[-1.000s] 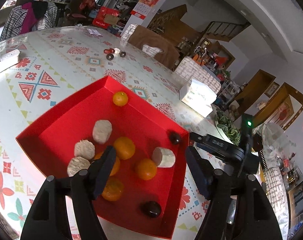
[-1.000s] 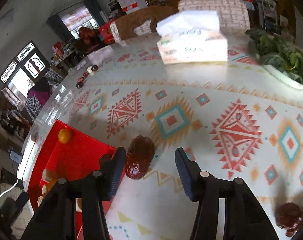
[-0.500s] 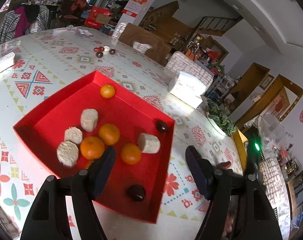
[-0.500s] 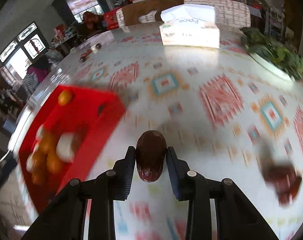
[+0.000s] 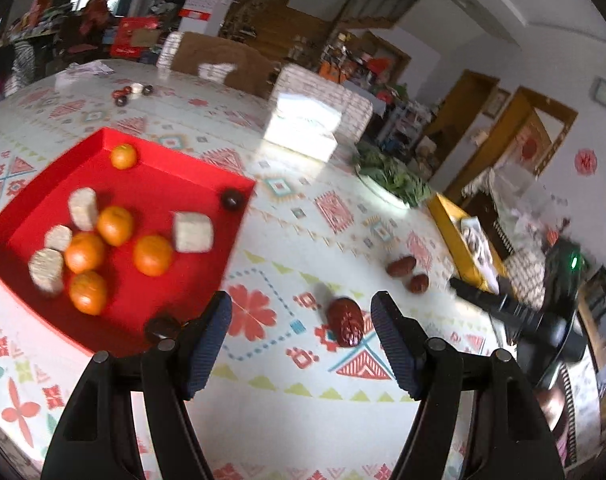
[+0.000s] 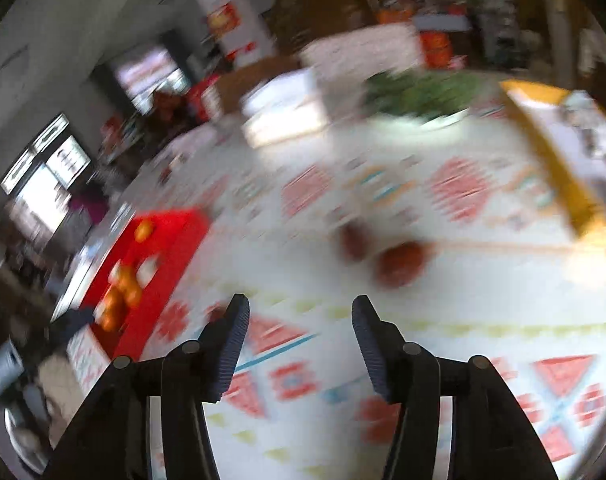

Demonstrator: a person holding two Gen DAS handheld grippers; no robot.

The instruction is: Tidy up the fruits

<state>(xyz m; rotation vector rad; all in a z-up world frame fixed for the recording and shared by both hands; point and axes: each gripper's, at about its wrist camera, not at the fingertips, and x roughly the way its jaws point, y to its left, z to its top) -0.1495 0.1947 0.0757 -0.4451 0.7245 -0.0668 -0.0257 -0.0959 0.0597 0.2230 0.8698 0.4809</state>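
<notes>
Red jujube [image 5: 346, 321] lies on the tabletop [image 5: 303, 392] beside the red tray [image 5: 207, 256], between the wide-open, empty left gripper [image 5: 301, 338]; closing looks next. Right gripper [image 6: 299, 338] gapes empty.

We see the worktop [image 5: 287, 400] under a patterned white cloth. White tissue box [image 5: 303, 130] at the far side, dish of green leaves [image 5: 395, 182] near its right, yellow tray [image 5: 457, 236] further right. Small dark and white bits [image 5: 133, 92] far left. Wall clock [image 5: 605, 95] upper right.
</notes>
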